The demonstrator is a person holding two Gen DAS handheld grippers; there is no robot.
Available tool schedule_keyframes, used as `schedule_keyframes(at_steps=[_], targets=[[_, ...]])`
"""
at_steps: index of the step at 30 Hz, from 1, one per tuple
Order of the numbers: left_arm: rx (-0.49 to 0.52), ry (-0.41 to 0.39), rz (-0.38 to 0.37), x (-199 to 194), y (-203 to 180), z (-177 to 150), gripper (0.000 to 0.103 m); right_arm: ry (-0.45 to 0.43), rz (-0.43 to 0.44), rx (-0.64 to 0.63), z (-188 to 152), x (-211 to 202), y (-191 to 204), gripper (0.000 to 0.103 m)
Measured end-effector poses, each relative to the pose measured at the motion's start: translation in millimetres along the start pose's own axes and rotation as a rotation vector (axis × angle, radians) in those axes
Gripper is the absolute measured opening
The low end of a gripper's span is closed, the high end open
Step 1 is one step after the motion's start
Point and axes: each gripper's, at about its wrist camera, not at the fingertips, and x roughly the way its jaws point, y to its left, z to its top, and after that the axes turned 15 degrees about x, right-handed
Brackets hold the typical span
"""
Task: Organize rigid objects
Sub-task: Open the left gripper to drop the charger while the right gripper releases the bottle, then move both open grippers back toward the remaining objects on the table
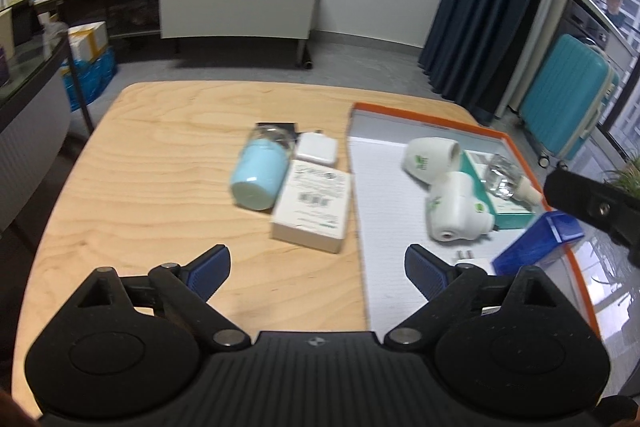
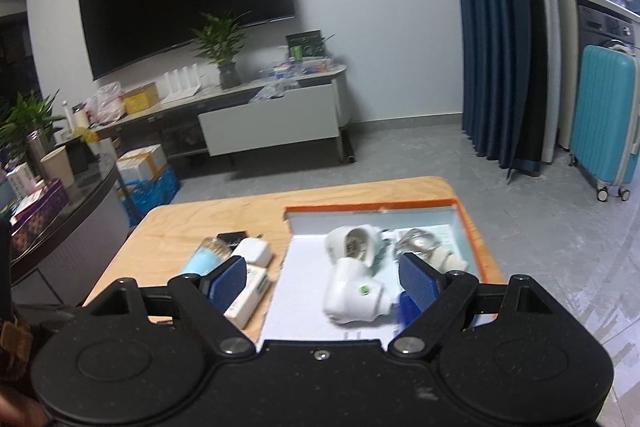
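Note:
On the wooden table (image 1: 160,163) a light blue jar (image 1: 258,173) lies on its side beside a white charger (image 1: 318,149) and a white box (image 1: 312,207). To their right, a white tray with an orange rim (image 1: 400,107) holds two white plug-in devices (image 1: 430,157) (image 1: 456,207), a teal box (image 1: 508,213), a clear glass piece (image 1: 502,177) and a blue box (image 1: 536,243). My left gripper (image 1: 318,263) is open and empty, just short of the white box. My right gripper (image 2: 322,279) is open above the tray's near part (image 2: 292,303), with nothing pressed between its pads.
A black flat item (image 1: 276,127) lies behind the jar. Part of the right gripper's body (image 1: 592,203) shows at the tray's right edge. A turquoise suitcase (image 1: 568,99) and a blue curtain (image 1: 480,7) stand to the right, a glass-topped side table (image 2: 60,211) to the left.

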Motion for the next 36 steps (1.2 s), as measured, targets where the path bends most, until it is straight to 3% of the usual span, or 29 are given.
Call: schedule_keyframes(at_steps=[20, 36], targets=[[-0.066, 0.019, 0.054, 8.0, 38.1, -8.2, 0.098, 0.085, 0.037, -0.047, -22.0, 20.5, 30.7, 0.098], [-0.037, 0.03, 0.088, 53.4, 63.0, 14.9, 0.098, 0.137, 0.066, -0.061, -36.5, 41.2, 40.9, 0.098]])
